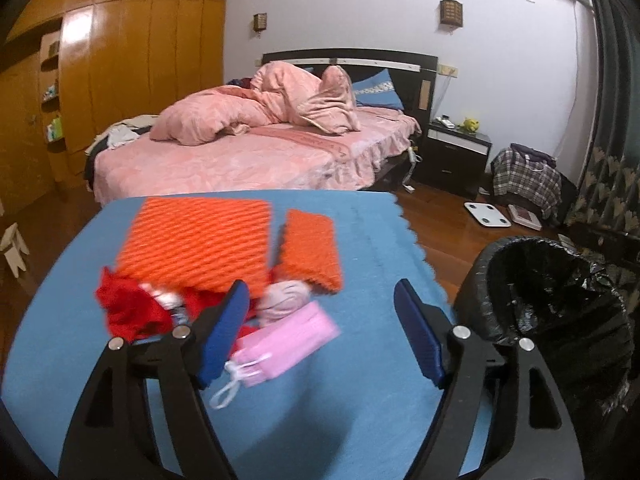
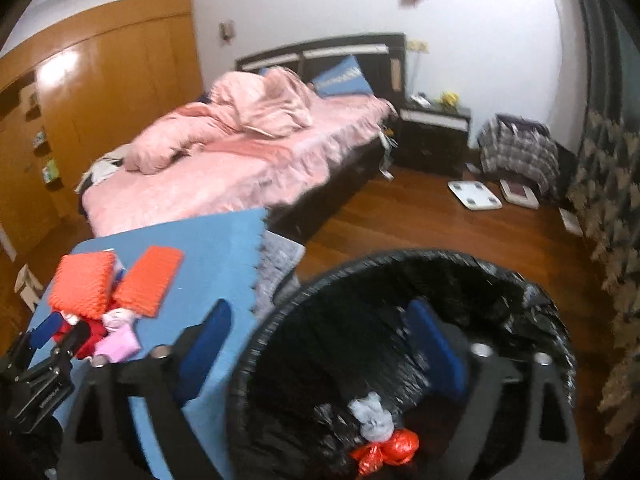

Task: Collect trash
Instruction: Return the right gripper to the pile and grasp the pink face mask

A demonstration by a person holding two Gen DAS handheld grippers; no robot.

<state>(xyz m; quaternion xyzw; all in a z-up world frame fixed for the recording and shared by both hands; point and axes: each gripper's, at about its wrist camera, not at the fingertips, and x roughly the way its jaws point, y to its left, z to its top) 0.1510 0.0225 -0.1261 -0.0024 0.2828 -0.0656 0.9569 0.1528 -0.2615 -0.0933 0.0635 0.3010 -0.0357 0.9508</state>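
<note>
1. While we hold both grippers over the blue mat point(image 1: 360, 248), the left gripper point(image 1: 320, 332) has its jaws wide apart with nothing between them, hovering above the trash pile.
2. Trash on the mat: a big orange foam sheet point(image 1: 200, 240), a smaller orange foam sheet point(image 1: 312, 252) just beside it, red crumpled plastic point(image 1: 128, 308), a pale pink wad point(image 1: 284, 300), and a pink pouch point(image 1: 284, 340) with a white cord.
3. The pink pouch lies between the left fingers, touching neither as far as we can tell.
4. Our right gripper point(image 2: 320, 352) hangs over the black-lined trash bin point(image 2: 520, 304), jaws apart, holding nothing; one finger is over the mat edge, the other over the bin mouth.
5. Inside the bin we see a grey wad point(image 2: 372, 416) and a red plastic scrap point(image 2: 388, 450) at the bottom.
6. The bin stands just beside the mat's right edge, on the wood floor point(image 2: 420, 220).
7. Behind: a bed point(image 1: 248, 160) with pink bedding.
</note>
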